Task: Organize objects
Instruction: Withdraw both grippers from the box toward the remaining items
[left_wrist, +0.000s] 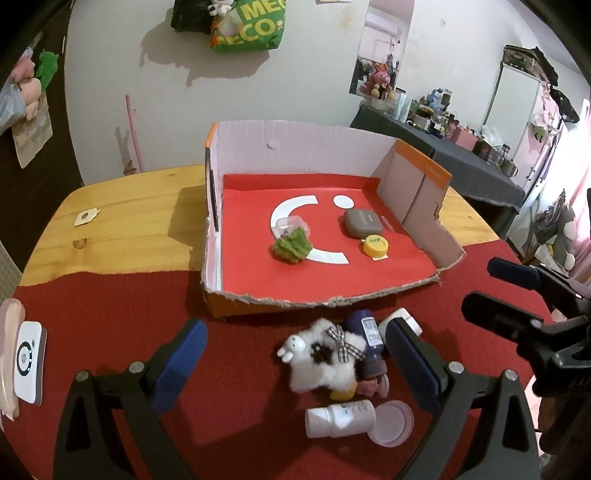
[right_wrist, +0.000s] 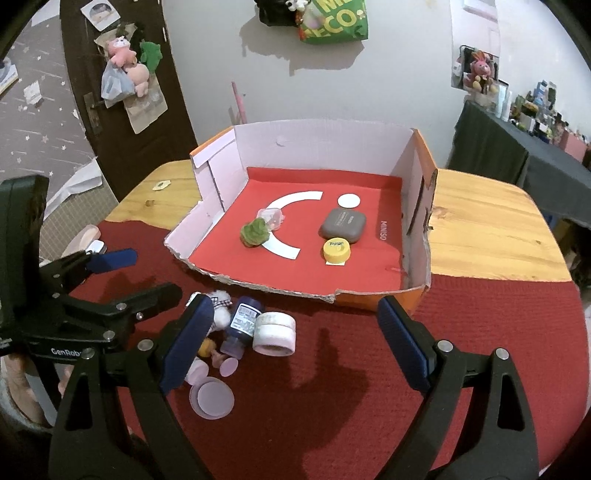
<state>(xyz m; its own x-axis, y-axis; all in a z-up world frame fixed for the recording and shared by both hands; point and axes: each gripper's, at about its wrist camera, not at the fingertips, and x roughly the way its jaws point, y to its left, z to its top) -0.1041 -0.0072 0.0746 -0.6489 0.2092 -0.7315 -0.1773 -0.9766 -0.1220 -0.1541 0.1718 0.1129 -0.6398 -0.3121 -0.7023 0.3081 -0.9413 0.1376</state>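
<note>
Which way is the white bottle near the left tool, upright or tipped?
Tipped. The white bottle lies on its side on the red cloth, long axis level, beside a pink lid.

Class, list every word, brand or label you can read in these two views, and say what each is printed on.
"MINISO": red liner of the open cardboard box.
"GenRob", cut off: black left gripper.
"ME", "ECO", partial: green bag on the wall.
Too small or blurred: yellow round lid, grey rounded case, dark blue bottle's label.
</note>
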